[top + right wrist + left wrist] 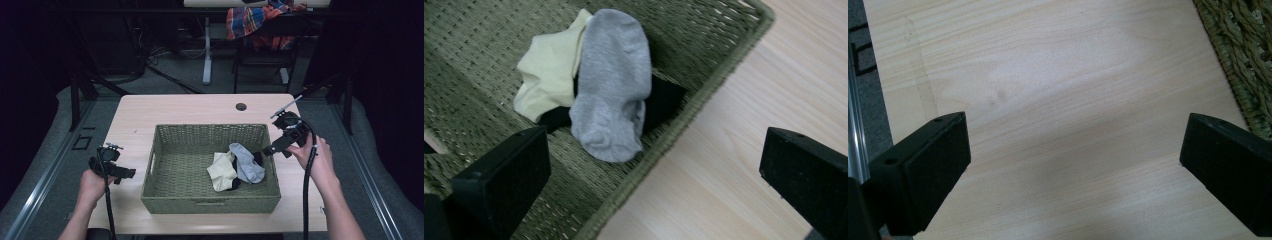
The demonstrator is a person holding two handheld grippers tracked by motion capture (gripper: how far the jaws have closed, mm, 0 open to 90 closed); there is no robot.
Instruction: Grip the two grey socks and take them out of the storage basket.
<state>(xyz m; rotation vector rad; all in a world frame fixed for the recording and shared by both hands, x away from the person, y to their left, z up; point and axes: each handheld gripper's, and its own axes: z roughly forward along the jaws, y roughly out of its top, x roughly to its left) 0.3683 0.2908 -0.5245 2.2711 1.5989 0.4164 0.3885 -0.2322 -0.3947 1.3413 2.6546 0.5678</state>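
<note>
A woven basket (165,165) sits in the middle of the desk (190,107), and three socks lie heaped at its right end: a grey sock (611,85) on top, a pale yellow sock (549,75) beside it, a black sock (664,97) underneath. The right claw (267,148) hangs over the basket's right rim, jaws wide apart and empty. The left claw (125,173) waits over bare desk left of the basket, also open. No sock is gripped, so the picking looks hardly begun

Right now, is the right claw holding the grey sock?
No: in the right gripper view the right claw stands open and empty, while the grey sock lies apart from it inside the woven basket.
</note>
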